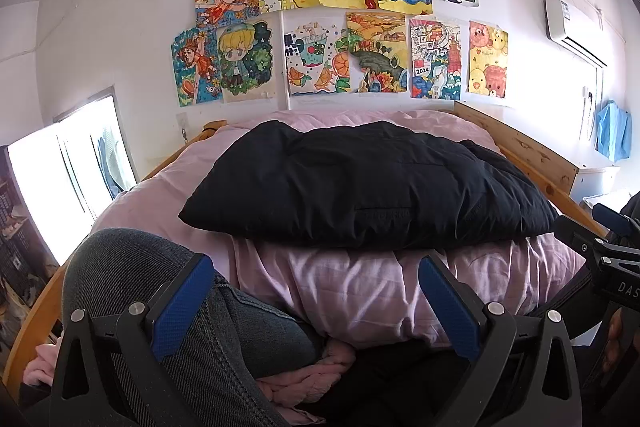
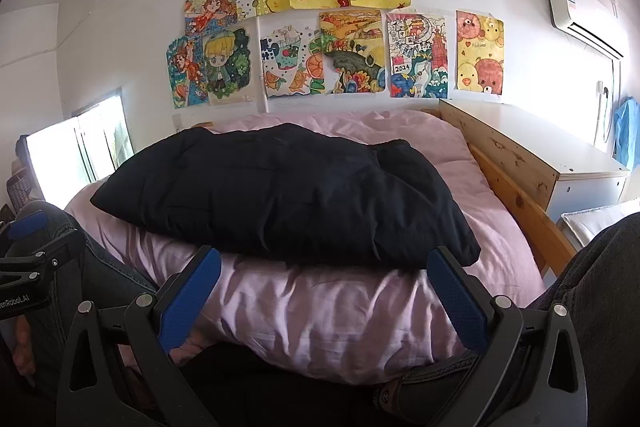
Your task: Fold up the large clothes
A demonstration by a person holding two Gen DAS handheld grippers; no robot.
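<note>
Both tools, left tool and right tool, wide open, empty, held back since black coat looks folded on bed.

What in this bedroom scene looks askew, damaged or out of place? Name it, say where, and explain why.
Little stands out. The black padded coat lies folded on the pink duvet, slightly crooked, one part bulging at its right end. On the wall, the landscape drawing has a torn lower left edge. Both tools, left and right, are open and empty.
</note>
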